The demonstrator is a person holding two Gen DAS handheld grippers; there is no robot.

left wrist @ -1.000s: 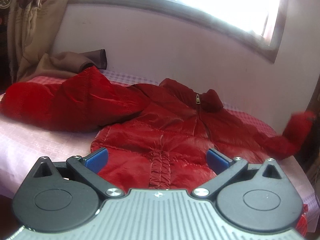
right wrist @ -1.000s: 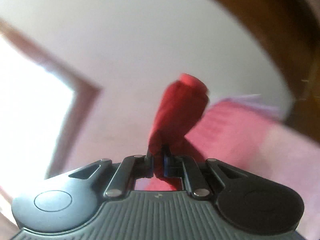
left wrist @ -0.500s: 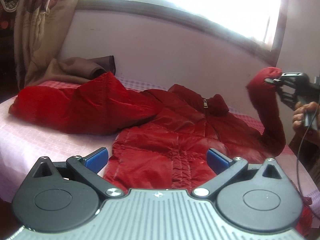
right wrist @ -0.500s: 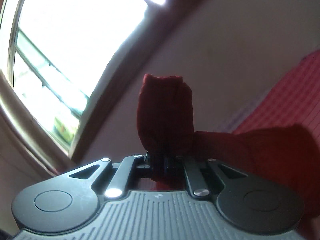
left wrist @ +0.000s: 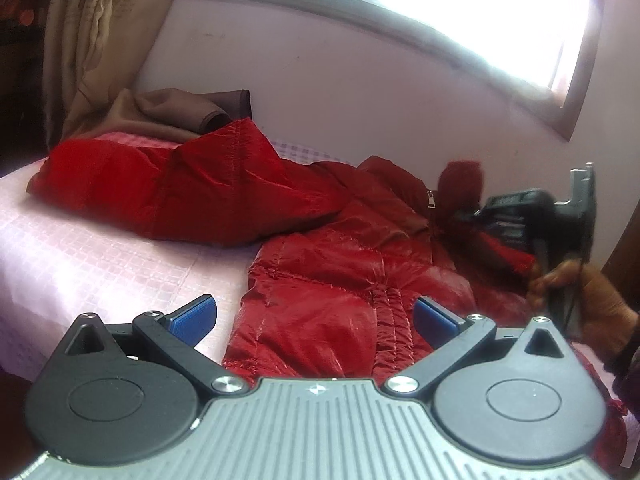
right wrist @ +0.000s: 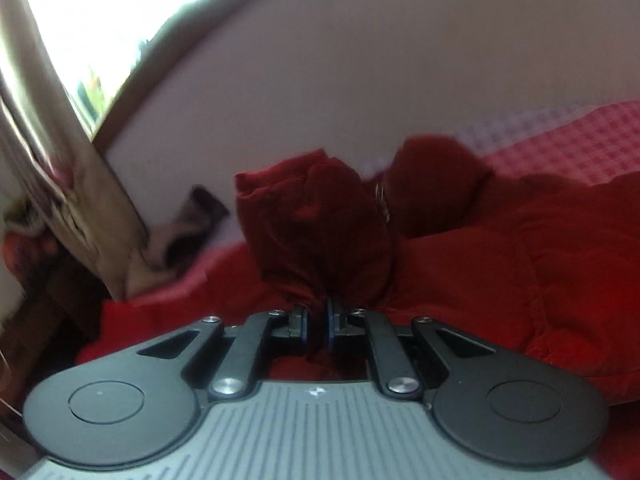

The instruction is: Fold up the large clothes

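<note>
A red puffer jacket (left wrist: 340, 280) lies front up on the pink bed, zipper closed, one sleeve (left wrist: 160, 188) stretched out to the left. My left gripper (left wrist: 314, 318) is open and empty, above the jacket's hem. My right gripper (right wrist: 316, 320) is shut on the cuff of the other sleeve (right wrist: 316, 224) and holds it over the jacket's chest near the collar. It also shows in the left wrist view (left wrist: 472, 216), with the cuff (left wrist: 460, 180) sticking up from it.
A pink checked bedsheet (left wrist: 100, 256) covers the bed. A brown cloth (left wrist: 180, 112) lies at the back by the wall. A curtain (left wrist: 100, 32) hangs at the left, under a window (left wrist: 460, 8). The person's hand (left wrist: 588, 304) holds the right gripper.
My right gripper has carried the sleeve cuff from the jacket's right side inward and down over the chest. My left gripper has stayed open and shifted slightly left.
</note>
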